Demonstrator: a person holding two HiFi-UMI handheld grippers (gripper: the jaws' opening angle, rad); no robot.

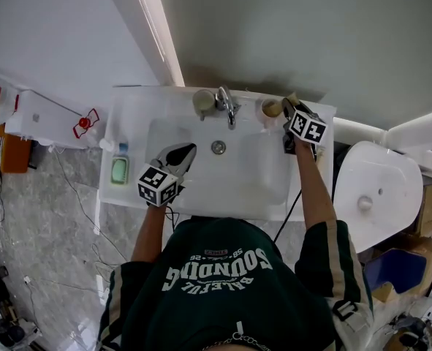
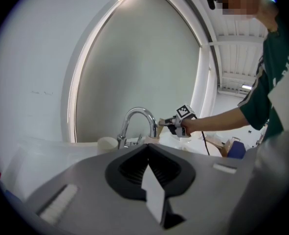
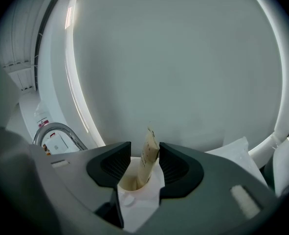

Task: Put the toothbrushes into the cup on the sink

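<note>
A wrapped toothbrush (image 3: 147, 155) in a tan paper sleeve stands tilted inside the white cup (image 3: 129, 180). That cup (image 1: 272, 108) sits at the sink's back right corner. My right gripper (image 3: 145, 148) is open; its jaws stand on either side of the sleeve, and the pads do not press it. From the head view the right gripper (image 1: 287, 112) hovers at that cup. My left gripper (image 1: 188, 151) hangs over the left of the basin, jaws shut with nothing between them. A second cup (image 1: 204, 102) stands left of the faucet (image 1: 226, 104).
The white sink (image 1: 135, 115) has a drain (image 1: 218, 147) in mid-basin. A green soap bottle (image 1: 120, 168) lies on its left ledge. A toilet (image 1: 376, 196) stands to the right, and a white box (image 1: 40, 115) to the left. The mirror wall rises behind.
</note>
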